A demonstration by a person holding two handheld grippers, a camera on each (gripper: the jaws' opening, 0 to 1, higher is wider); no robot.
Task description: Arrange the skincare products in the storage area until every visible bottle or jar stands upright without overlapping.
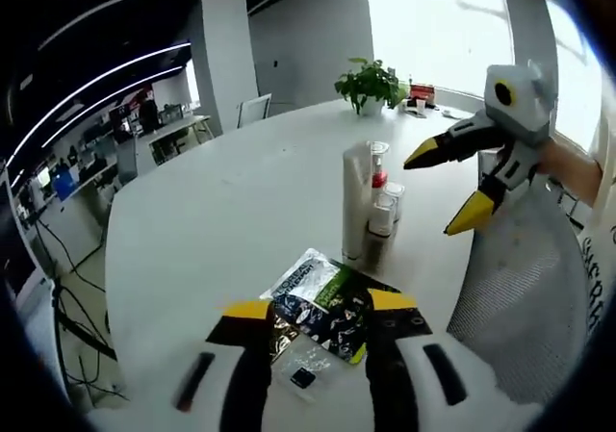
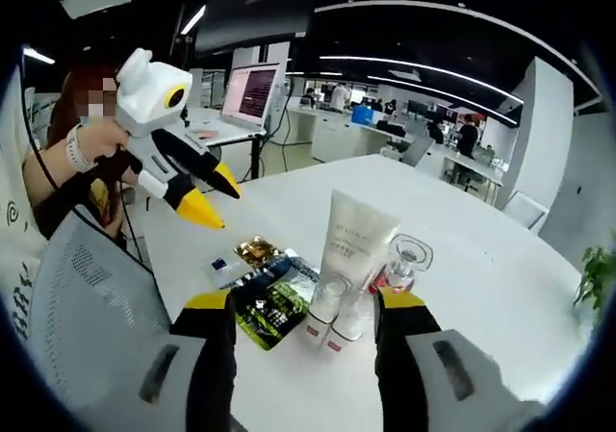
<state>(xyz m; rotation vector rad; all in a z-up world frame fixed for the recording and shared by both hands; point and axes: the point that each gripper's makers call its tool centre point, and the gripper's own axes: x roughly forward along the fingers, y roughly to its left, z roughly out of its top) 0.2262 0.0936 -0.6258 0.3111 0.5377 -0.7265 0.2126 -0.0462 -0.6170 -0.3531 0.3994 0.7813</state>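
On the white round table [image 1: 221,220] a tall white tube [image 1: 356,201] stands upright beside a red-collared glass bottle [image 1: 378,177] and small clear-capped bottles [image 1: 385,213]. A dark green sachet [image 1: 322,307] lies flat in front of them, seen between the jaws of my open left gripper [image 1: 320,305]. My right gripper [image 1: 445,187] hangs open in the air to the right of the tube. In the right gripper view, my right gripper [image 2: 304,299] frames the tube [image 2: 356,235], two small bottles [image 2: 332,315] and the glass bottle [image 2: 404,259]. The left gripper [image 2: 212,198] is raised, open and empty.
A gold sachet [image 2: 255,251] and a small clear packet [image 2: 219,266] lie by the green sachet [image 2: 271,302]. A grey mesh chair back [image 2: 87,297] stands at the near table edge. A potted plant [image 1: 371,84] sits at the far side. A person's hand [image 2: 87,143] holds the left gripper.
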